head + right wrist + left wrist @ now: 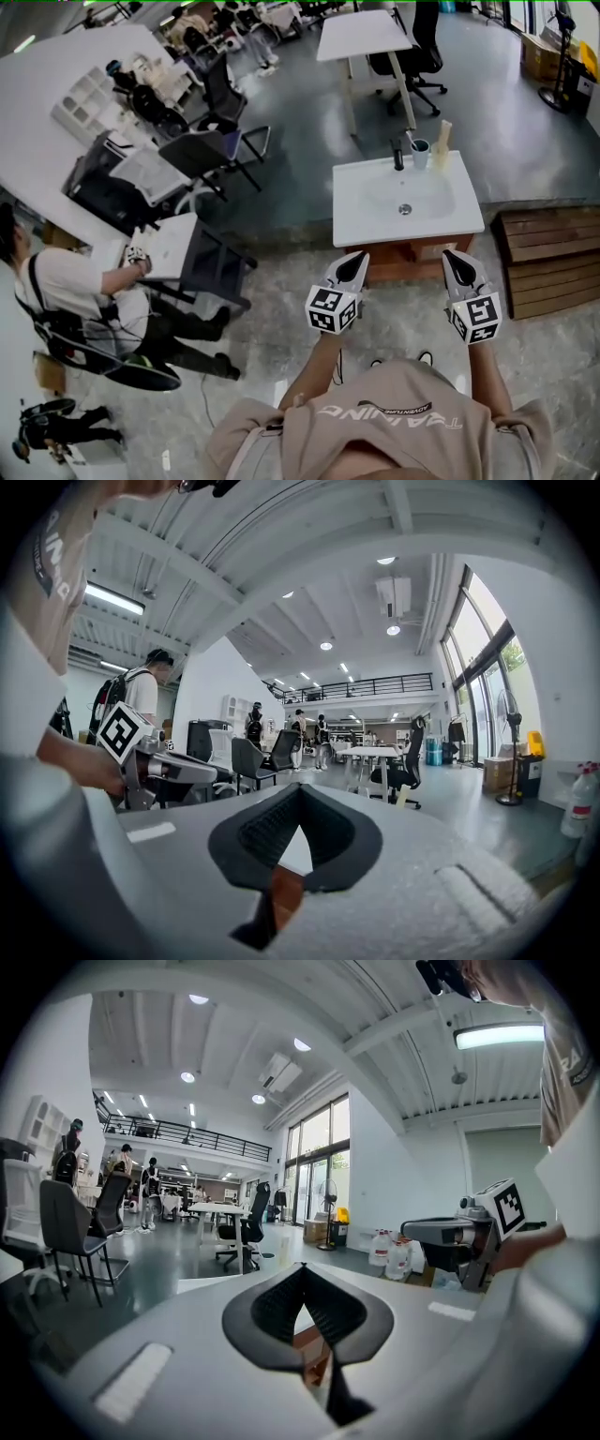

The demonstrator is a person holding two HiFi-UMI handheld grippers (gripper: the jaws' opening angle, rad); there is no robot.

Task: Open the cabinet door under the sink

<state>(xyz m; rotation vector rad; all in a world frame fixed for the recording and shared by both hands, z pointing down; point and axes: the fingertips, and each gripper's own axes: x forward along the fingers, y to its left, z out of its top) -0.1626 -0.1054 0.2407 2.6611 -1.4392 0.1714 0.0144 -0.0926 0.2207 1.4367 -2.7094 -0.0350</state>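
Observation:
A white sink top (358, 221) rests on a low wooden cabinet (411, 253), whose front shows as a thin brown strip below the rim. My left gripper (358, 257) and right gripper (451, 254) hover side by side just short of that front, level, both shut and holding nothing. In the left gripper view the jaws of the left gripper (302, 1269) meet at the tips, with brown cabinet wood (315, 1358) showing through the gap behind them. The right gripper (298, 789) looks the same, with the wood (285, 894) low between its jaws.
A black faucet (397, 155), a cup (419, 151) and a tall pale bottle (441, 144) stand at the sink's back edge. A wooden pallet (548, 259) lies to the right. To the left are a small black-framed table (202, 258) and a seated person (80, 281).

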